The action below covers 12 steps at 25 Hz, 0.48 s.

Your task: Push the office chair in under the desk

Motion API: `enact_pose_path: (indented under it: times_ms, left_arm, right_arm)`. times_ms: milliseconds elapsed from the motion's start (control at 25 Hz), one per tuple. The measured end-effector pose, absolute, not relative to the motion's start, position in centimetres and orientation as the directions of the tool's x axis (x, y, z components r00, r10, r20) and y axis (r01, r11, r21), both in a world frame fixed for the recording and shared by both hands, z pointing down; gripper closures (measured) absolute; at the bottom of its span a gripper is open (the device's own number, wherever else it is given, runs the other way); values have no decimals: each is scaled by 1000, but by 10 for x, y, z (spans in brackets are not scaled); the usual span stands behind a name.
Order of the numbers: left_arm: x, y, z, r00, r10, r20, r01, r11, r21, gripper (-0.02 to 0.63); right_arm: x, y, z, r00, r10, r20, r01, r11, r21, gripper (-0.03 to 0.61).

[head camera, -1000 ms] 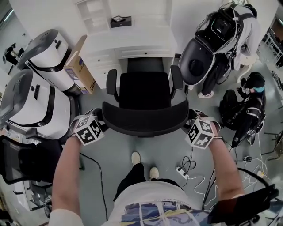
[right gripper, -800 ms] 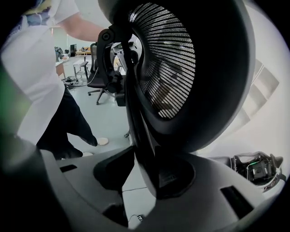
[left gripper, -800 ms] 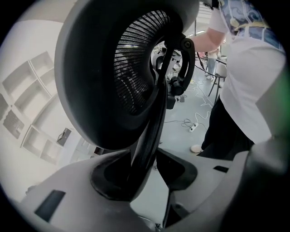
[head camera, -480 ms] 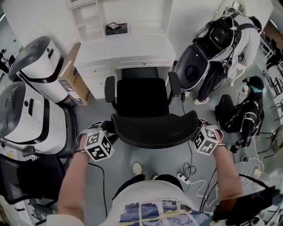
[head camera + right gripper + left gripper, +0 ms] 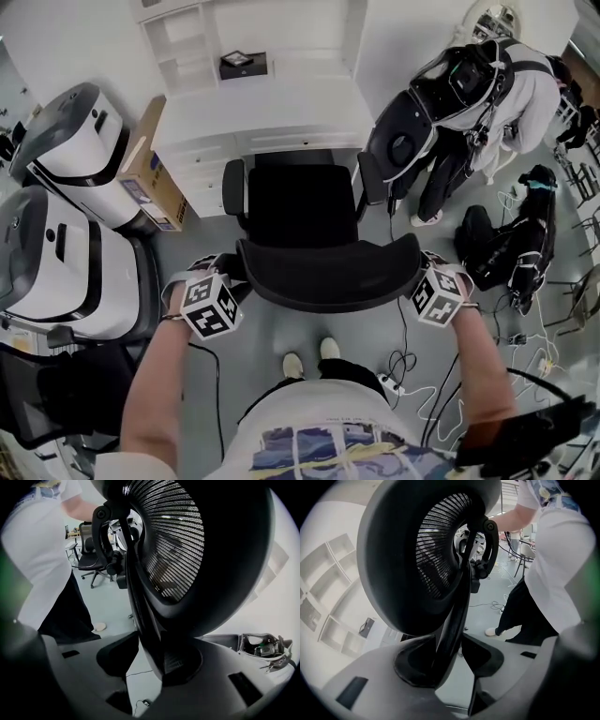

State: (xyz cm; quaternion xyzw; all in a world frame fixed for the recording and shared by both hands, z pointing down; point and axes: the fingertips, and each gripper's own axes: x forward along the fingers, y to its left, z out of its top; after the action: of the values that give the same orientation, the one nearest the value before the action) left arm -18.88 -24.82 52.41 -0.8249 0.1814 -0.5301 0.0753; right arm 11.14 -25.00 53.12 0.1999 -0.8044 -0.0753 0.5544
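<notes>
The white table (image 5: 281, 108) fills the top of the head view, with open shelves rising behind it and a dark knee gap in the middle of its front. Two big white and grey machines (image 5: 66, 253) stand on the floor to the left. The black office chair (image 5: 300, 202) faces the table squarely. The front edge of its seat is at the mouth of the knee gap, while the rest of the seat and both armrests are out on the floor. Its curved mesh backrest (image 5: 328, 277) is on the near side, just ahead of the person's feet.

To the right, a bystander (image 5: 525, 89) in a white top bends over black gear, and a black bag (image 5: 502, 248) lies on the floor nearby. A cardboard box (image 5: 150, 169) leans between the machines and the table.

The left tool (image 5: 232, 281) is clamped on the left end of the backrest, with the rim caught between its jaws. The right tool (image 5: 420, 281) pinches the right end the same way.

A power strip (image 5: 389, 380) with loose cables lies right of the feet. A small black box (image 5: 242, 64) sits at the back of the table.
</notes>
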Motion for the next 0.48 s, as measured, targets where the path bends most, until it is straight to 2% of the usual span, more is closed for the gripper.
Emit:
enact_pose_path:
  times_ms: [480]
  left_arm:
    - [-184,-293,526,358,-372,857,-240,-923,-301,427]
  right_arm:
    - [116,-300,533,-320,-400,859,-218,913,344,414]
